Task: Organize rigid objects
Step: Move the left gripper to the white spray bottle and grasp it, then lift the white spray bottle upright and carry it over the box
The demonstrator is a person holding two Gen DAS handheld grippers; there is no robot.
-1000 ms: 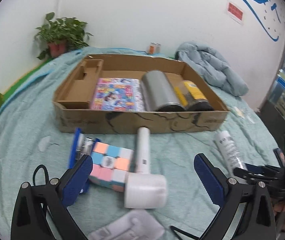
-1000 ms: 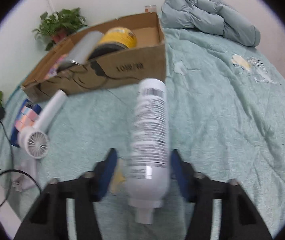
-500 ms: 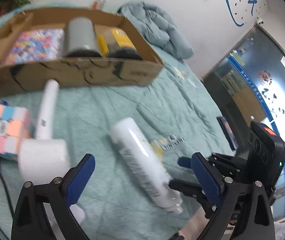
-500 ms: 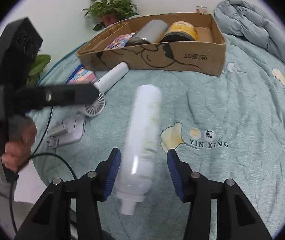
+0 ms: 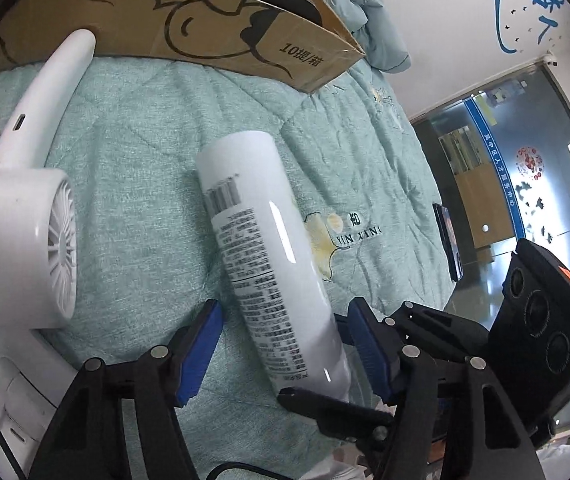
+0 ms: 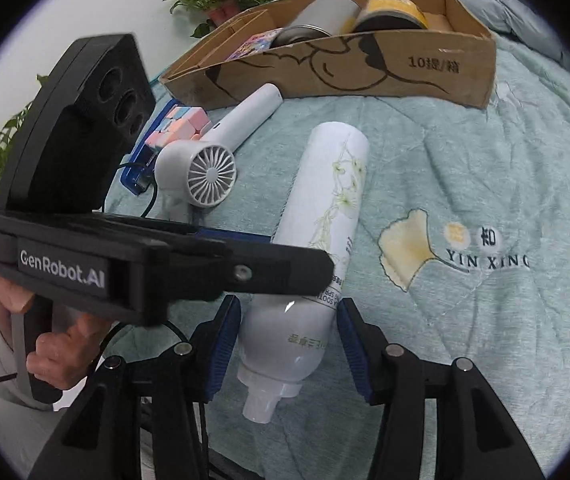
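Cardboard box [image 6: 425, 68] holds two cans (lying) — both grippers straddle the spray bottle [image 6: 325, 216], unclamped.

Glossy plastic bottle [image 5: 273, 248], quilted cloth [image 5: 133, 160]

Both views are evenly and brightly lit by soft indoor light, with only faint shadows on the green quilt [image 6: 465, 168]. A thin streak of glare runs along the white spray bottle [image 5: 273, 248], and the glass door [image 5: 525, 184] shows pale reflections. Fisheye distortion bends straight lines such as the cardboard box [image 6: 365, 68] edges, and black vignetting rings each frame. Focus is sharp, without motion blur.
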